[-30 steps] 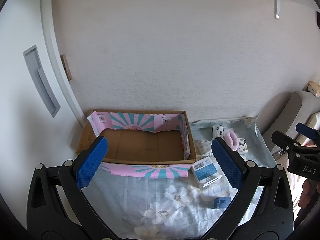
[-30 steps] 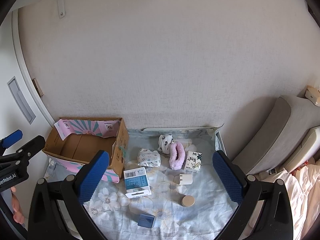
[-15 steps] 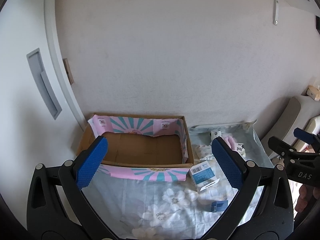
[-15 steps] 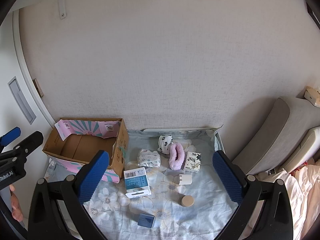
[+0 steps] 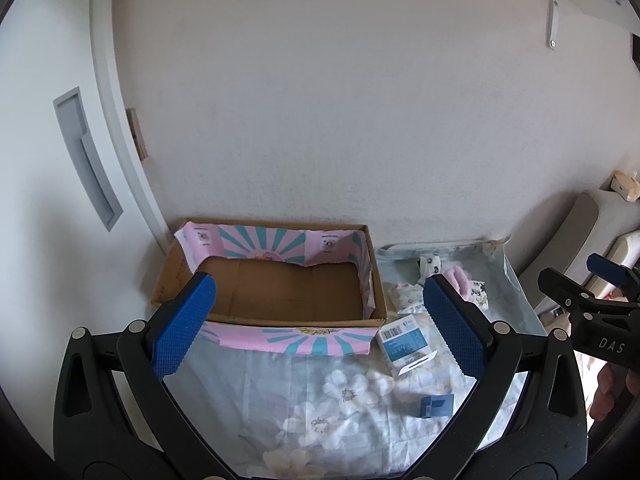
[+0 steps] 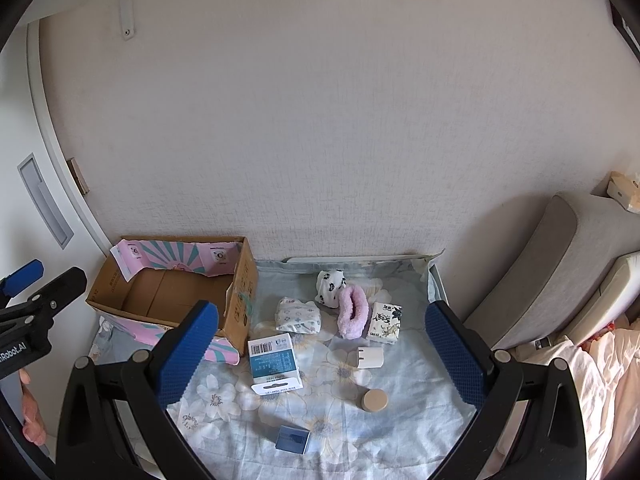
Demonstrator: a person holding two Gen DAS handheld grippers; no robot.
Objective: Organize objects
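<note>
Right of the empty cardboard box (image 6: 172,292), with its pink-and-teal flaps, eight small items are counted on the floral sheet (image 6: 224,396); both grippers (image 5: 320,328) (image 6: 322,356) are held spread, empty.

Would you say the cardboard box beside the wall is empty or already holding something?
Empty. The cardboard box shows only its bare brown floor in both views, and the items lie outside it on the floral cloth.
</note>
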